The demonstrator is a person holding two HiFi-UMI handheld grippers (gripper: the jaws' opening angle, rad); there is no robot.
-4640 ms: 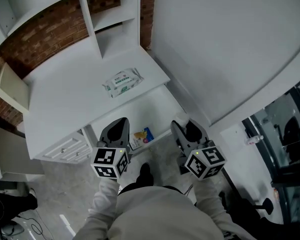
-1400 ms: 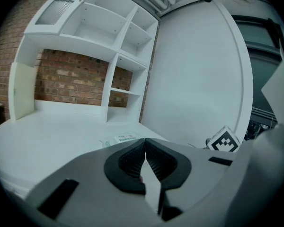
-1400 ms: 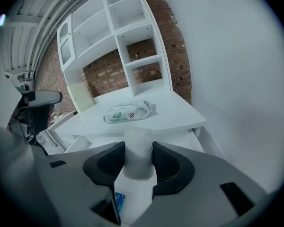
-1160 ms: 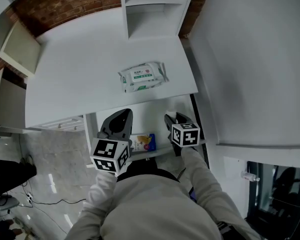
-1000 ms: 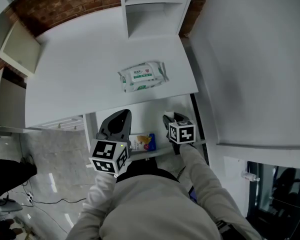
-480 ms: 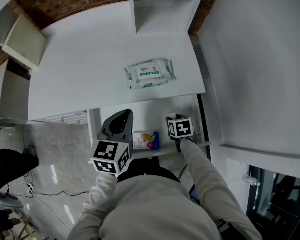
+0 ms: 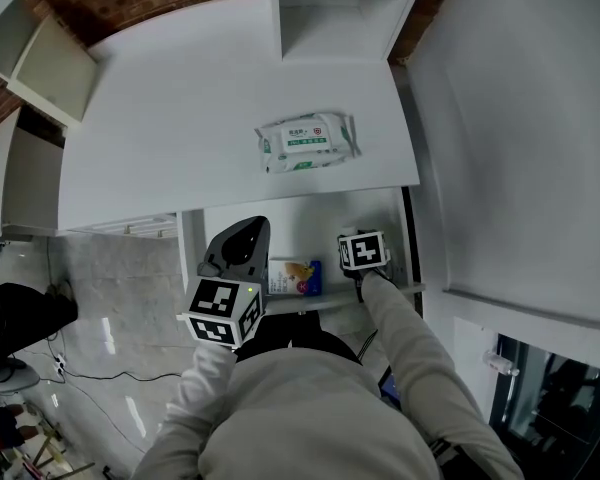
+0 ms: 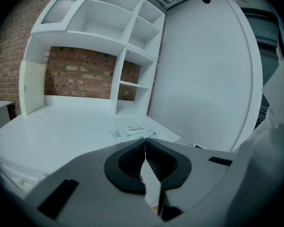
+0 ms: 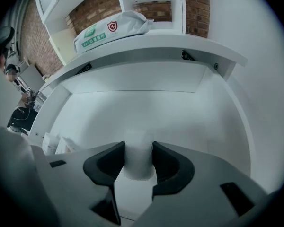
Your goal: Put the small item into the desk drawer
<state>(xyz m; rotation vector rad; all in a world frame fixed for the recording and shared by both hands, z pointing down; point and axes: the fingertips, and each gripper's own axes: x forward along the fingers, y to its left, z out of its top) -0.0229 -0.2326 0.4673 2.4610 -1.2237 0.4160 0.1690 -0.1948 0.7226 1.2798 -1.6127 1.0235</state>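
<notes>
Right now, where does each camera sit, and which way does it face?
Head view: on the person's head, looking steeply down at the desk and open drawer; torso, sleeves, left claw and right claw show.
Left gripper view: on the left claw, facing across the desk toward shelves and brick wall; its shut jaws show.
Right gripper view: on the right claw, facing into the drawer; its jaws grip a white item.
Shared: all three show the wipes pack.

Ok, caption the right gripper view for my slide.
Right gripper clamps a small white cylindrical item over the open white desk drawer.
</notes>
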